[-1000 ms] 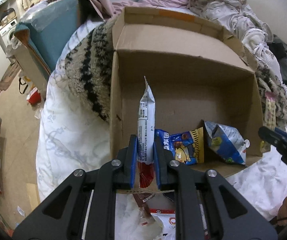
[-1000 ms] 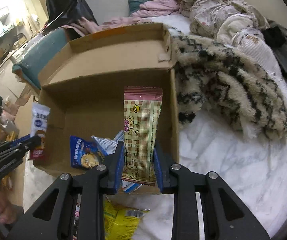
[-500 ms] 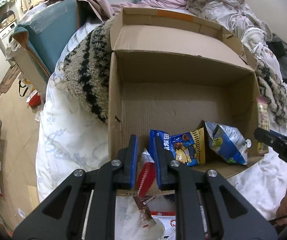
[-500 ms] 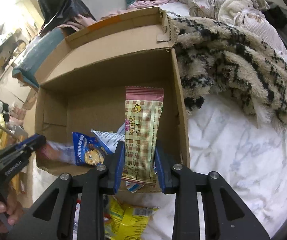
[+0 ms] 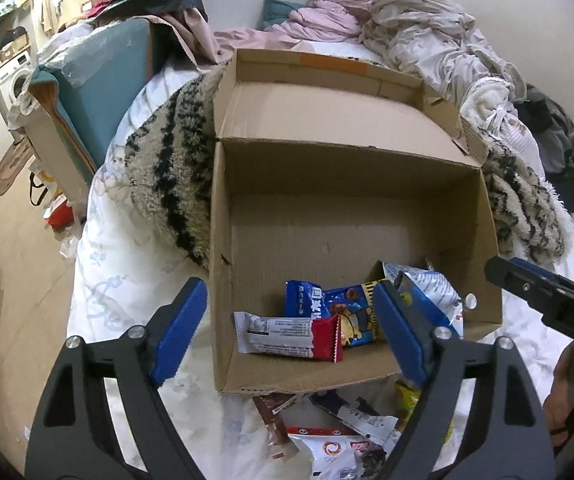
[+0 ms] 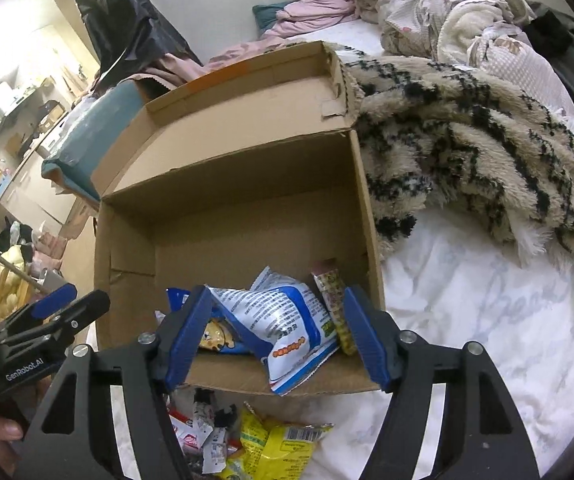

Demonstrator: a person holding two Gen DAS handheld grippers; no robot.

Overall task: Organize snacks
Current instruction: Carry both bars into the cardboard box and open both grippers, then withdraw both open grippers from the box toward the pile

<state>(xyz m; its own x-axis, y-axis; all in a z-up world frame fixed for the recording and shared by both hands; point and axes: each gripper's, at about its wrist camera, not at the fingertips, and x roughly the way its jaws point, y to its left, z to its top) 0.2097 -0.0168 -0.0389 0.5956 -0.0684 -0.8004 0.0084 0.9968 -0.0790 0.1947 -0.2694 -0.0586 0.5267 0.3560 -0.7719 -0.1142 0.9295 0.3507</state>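
The bed (image 5: 127,312), under a white printed sheet, fills most of both views, with a heap of rumpled bedding at the upper right and a cream-and-black fuzzy blanket (image 6: 479,152) lying against the box. My cardboard box (image 5: 347,184) sits open in the middle of the frame, its flap folded back toward the top. The snacks are bunched along its near wall: in the left view, a white-and-red wrapper (image 5: 287,334) lies flat at the lower middle, next to a blue cartoon bag (image 5: 351,312). In the right view a large blue-and-white bag (image 6: 283,320) slumps over the near edge, and a slim pink-and-tan checked bar (image 6: 333,300) leans in the right-hand corner. More packets lie loose on the sheet below the box, among them a yellow bag (image 6: 283,448).

My left tongs (image 5: 291,336) have just been opening and now stand wide apart, holding nothing; the white-and-red wrapper lies free in the box between them. My right tongs (image 6: 277,336) have likewise just been opening, gaping and empty, above the near part of the box.
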